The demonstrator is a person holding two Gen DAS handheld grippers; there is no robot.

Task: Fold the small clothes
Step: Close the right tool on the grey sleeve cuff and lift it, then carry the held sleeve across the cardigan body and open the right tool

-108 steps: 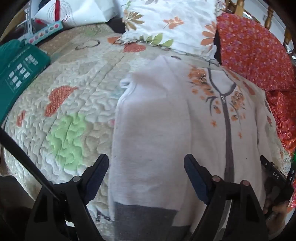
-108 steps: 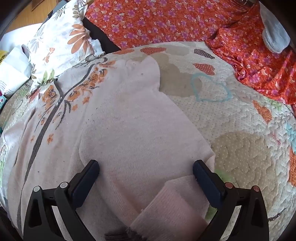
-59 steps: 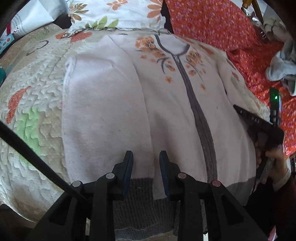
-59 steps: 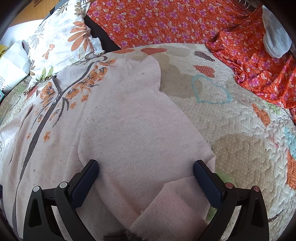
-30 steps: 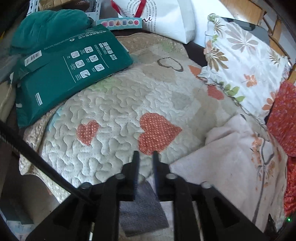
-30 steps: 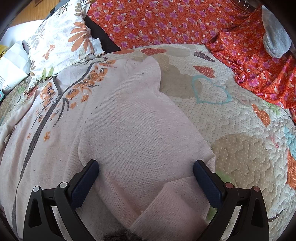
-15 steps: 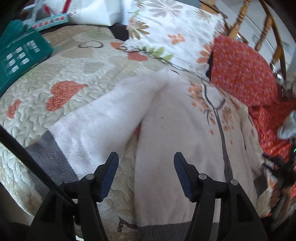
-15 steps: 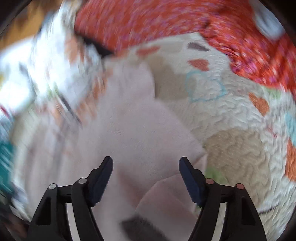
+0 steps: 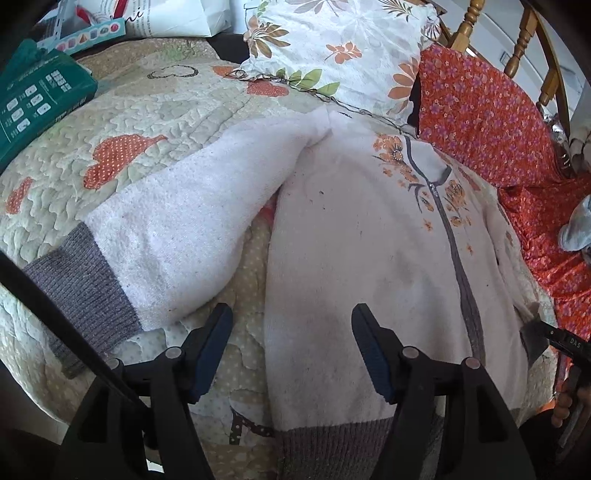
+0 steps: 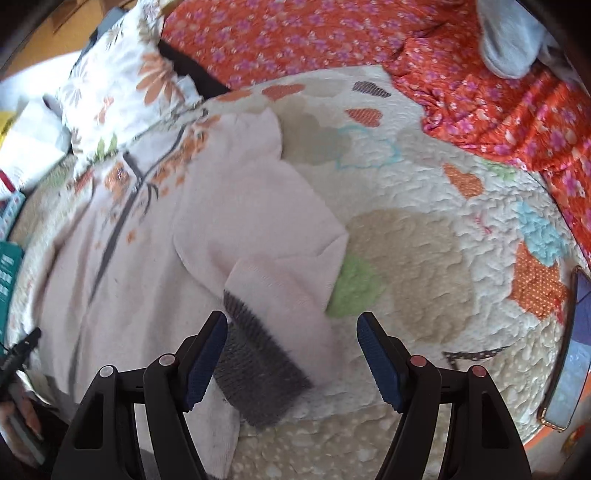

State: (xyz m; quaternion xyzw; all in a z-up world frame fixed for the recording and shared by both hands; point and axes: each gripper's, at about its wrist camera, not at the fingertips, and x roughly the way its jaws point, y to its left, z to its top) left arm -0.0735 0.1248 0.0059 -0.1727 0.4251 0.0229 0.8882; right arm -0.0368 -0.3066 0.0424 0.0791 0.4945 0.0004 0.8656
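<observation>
A small pale pink zip cardigan [image 9: 369,258] with orange flowers and grey trim lies front up on the quilted bed [image 9: 147,122]. Its left sleeve [image 9: 177,229] lies spread out to the left, ending in a grey cuff [image 9: 79,288]. My left gripper [image 9: 291,347] is open and empty, just above the cardigan's left edge near the hem. In the right wrist view the cardigan [image 10: 147,240] has its right sleeve [image 10: 266,258] folded back on itself, with the grey cuff [image 10: 255,362] between my open right gripper's [image 10: 291,350] fingers, not held.
A floral pillow [image 9: 343,48] and orange floral fabric [image 9: 491,122] lie at the back. A green package [image 9: 33,99] sits at the far left. A phone [image 10: 572,354] lies at the quilt's right edge. A grey garment [image 10: 509,33] rests on the orange fabric.
My left gripper pulled the left sleeve out to the left, let it go, and now hangs open over the cardigan's left edge. My right gripper has swung back right so the folded sleeve's cuff lies between its fingers.
</observation>
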